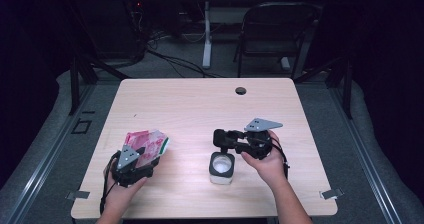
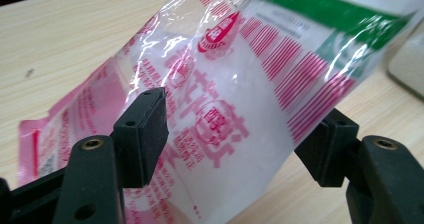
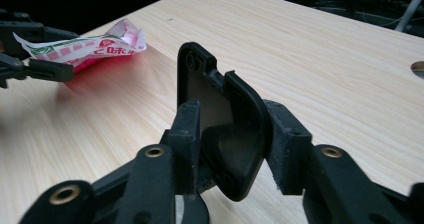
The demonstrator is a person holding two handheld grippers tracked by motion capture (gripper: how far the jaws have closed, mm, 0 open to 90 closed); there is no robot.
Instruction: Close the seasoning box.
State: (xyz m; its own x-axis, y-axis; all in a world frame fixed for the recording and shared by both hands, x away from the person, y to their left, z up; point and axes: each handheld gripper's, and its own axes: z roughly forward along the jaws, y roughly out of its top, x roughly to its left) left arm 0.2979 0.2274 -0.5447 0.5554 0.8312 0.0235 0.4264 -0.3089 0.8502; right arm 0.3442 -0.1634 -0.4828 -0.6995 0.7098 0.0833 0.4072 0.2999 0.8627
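A clear plastic bag [image 1: 149,145] printed in pink, red and green lies at the table's front left. My left gripper [image 1: 149,159] reaches it from below. In the left gripper view the bag [image 2: 225,94] sits slanted between the wide-spread jaws of the left gripper [image 2: 235,129], which stands open, the pads not squeezing it. My right gripper [image 1: 222,138] hovers just above a white square container [image 1: 221,168] with a dark rim and white contents. It is shut on a black lid [image 3: 220,129], held on edge between the pads of the right gripper [image 3: 232,115]. The bag [image 3: 95,46] shows at far left.
The light wooden table [image 1: 200,109] has a round cable hole [image 1: 241,90] near its far edge. A folding chair [image 1: 272,34] and cables stand on the floor beyond the table. Bare tabletop stretches between and behind the two hands.
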